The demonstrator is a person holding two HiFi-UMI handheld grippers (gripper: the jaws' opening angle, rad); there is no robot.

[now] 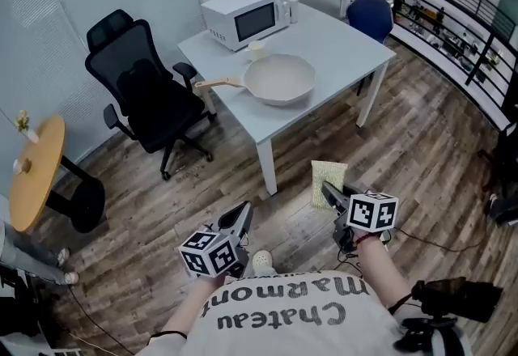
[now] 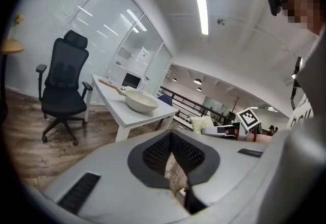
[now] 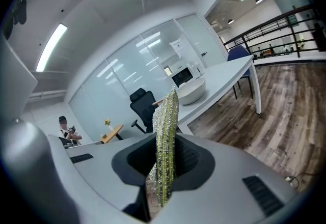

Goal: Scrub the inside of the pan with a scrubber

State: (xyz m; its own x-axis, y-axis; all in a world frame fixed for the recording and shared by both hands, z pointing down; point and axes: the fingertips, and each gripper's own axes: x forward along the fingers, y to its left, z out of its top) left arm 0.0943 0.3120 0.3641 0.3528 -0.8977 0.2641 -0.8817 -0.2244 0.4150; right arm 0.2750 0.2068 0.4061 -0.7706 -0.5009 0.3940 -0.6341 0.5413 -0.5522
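Seen from the head, the left tongs [image 1: 243, 213] and right tongs [image 1: 332, 194] hang side by side low over the wood-plank floor [image 1: 421, 152], and the pan [image 1: 279, 79] lies well ahead of both. It sits upright on the white table [image 1: 344, 43], its handle pointing to the left tongs' side. The left gripper view settles that gripper's state: its dark pads [image 2: 155, 154] are pressed together with nothing between them. The same view catches the other tongs off to its right. The right gripper view shows the scrubber [image 3: 166, 136] edge-on, a glittery yellow-green sheet pinched between the pads and sticking up past the tips. From the head it reads as a flat pale pad just beyond those tips. That view alone takes in a person [image 3: 66, 131] far off to the left. Beyond the pan stands a microwave [image 1: 243, 16], with a black office chair [image 1: 142, 95] left of the table, glass walls with blinds behind, and a railing [image 1: 441, 2] to the right.
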